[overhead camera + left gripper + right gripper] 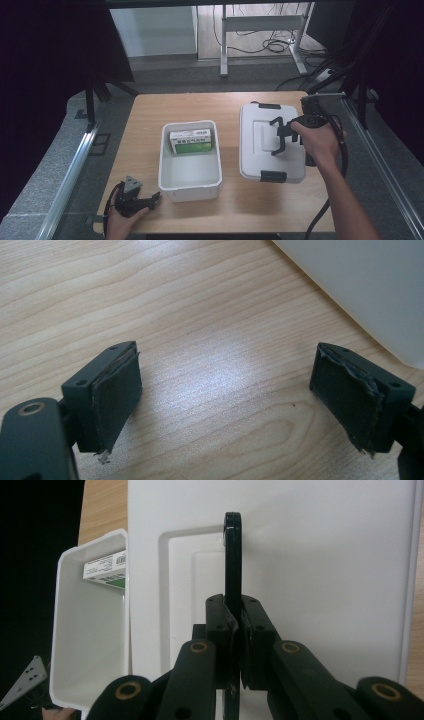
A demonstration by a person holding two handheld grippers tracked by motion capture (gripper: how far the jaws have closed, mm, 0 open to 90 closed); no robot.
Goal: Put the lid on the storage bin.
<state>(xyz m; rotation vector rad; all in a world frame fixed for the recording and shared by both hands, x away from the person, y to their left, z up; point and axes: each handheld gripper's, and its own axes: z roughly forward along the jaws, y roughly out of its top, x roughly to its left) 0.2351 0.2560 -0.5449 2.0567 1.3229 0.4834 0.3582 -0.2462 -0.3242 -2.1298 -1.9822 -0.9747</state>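
Observation:
A white lid (260, 150) with black clips lies on the right half of the table, right of an open white bin (190, 177). A green and white box (191, 141) rests at the bin's far end. My right gripper (282, 136) is shut on the lid's black handle (276, 135). In the right gripper view the pads (236, 625) pinch the upright handle (232, 555) over the lid (325, 555), with the bin (90, 630) and box (107, 570) to the left. My left gripper (152, 198) lies open at the table's near left corner, jaws (225, 390) wide apart over bare wood.
The bin's white wall (360, 285) shows at the upper right of the left gripper view. Black cable (344, 150) trails from the right gripper over the table's right edge. Desk legs and cables (265, 45) stand on the floor behind the table.

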